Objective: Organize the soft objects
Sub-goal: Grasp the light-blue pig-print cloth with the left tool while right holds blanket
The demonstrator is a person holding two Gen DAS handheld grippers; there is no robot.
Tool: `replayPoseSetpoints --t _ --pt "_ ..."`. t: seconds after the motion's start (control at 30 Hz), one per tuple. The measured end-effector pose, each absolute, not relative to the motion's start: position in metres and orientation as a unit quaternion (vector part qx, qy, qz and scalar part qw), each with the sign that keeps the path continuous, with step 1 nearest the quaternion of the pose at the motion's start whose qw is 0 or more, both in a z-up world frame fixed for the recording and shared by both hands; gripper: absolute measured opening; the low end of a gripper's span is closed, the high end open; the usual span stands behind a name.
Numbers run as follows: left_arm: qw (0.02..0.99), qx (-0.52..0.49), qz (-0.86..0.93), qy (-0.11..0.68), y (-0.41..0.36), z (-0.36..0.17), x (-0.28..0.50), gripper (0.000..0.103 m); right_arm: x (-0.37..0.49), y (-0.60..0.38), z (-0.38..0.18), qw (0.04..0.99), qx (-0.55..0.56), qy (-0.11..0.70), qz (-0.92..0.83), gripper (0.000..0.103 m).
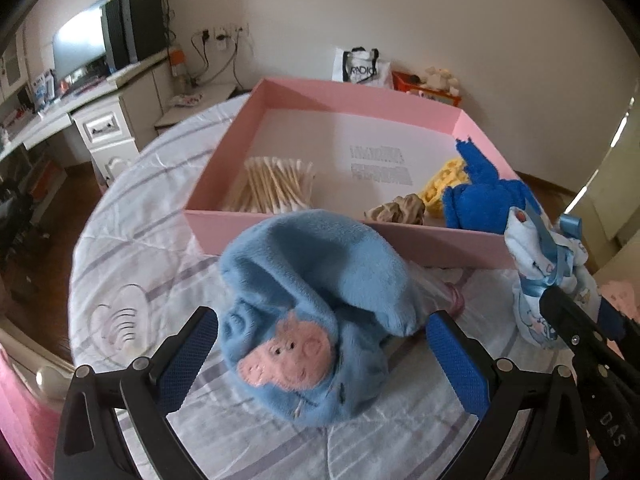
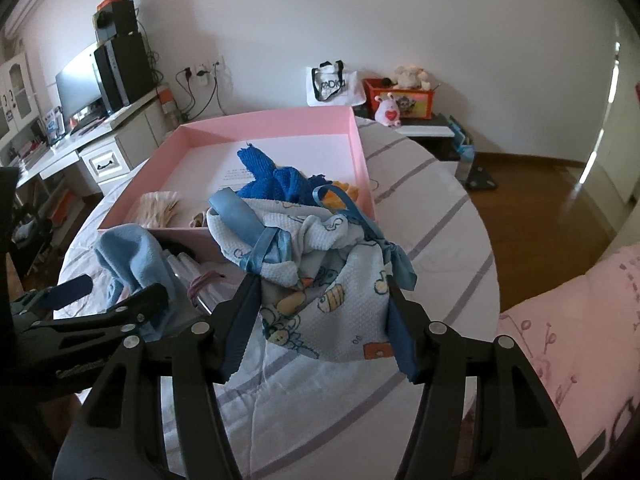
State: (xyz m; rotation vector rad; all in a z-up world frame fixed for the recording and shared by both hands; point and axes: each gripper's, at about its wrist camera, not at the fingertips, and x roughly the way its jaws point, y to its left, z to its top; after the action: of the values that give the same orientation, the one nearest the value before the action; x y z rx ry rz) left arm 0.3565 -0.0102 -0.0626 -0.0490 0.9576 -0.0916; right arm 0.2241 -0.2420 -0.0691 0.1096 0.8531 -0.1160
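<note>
My right gripper (image 2: 320, 312) is clamped on a printed bib (image 2: 320, 276), the ribbed blue pads (image 2: 239, 332) pressing its bunched sides; the cloth is waffle-weave, pale, with cartoon prints, and satin light-blue ribbons (image 2: 256, 236) loop and knot loosely over its top. My left gripper (image 1: 324, 356) stands wide, its mesh-textured blue pads (image 1: 188, 364) clear on both sides of a fleece cloth (image 1: 316, 304), not pressing it. That fleece is sky-blue, plush, heaped in a soft dome, with a pink felt pig face (image 1: 288, 356) stitched on the near fold. Both pieces sit on a round table (image 1: 132, 264) covered in a wrinkled white sheet with grey-lilac stripes. Just behind the fleece, a shallow pink cardboard box (image 1: 320, 92) with stiff straight walls and a white floor. In its left near corner lies a sheaf of wooden cotton swabs (image 1: 272, 184); in the right near corner a royal-blue terry cloth (image 1: 484, 196), rumpled, partly over a yellow knitted piece (image 1: 444, 180), with a crumpled beige scrap (image 1: 396, 208) beside them. A clear plastic packet with a pink hair tie (image 2: 204, 280) lies on the sheet between the two cloths.
</note>
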Motion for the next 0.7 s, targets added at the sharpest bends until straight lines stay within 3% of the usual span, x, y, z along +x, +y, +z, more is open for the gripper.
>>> replayPoseSetpoints --t 0.07,0.2,0.23,0.43,0.7 --pt "0.88 -0.03 -0.05 0.472 -0.007 -0.069 0.363 0.074 0.226 -0.241 -0.07 0.908 0.051 0.413 -0.056 0.057" --pt "0.873 -0.033 -0.054 0.483 -0.001 -0.074 0.368 0.046 0.227 -0.24 -0.071 0.908 0.049 0.411 -0.059 0.057" --pt "0.875 -0.032 -0.057 0.48 0.0 -0.072 0.367 0.034 0.227 -0.24 -0.071 0.908 0.05 0.411 -0.059 0.057" --pt "0.877 -0.032 -0.063 0.476 0.006 -0.064 0.358 0.023 0.224 -0.238 -0.07 0.908 0.049 0.412 -0.061 0.057" --pt "0.884 -0.03 -0.064 0.463 0.004 -0.049 0.339 0.022 0.216 -0.236 -0.06 0.913 0.047 0.402 -0.053 0.056"
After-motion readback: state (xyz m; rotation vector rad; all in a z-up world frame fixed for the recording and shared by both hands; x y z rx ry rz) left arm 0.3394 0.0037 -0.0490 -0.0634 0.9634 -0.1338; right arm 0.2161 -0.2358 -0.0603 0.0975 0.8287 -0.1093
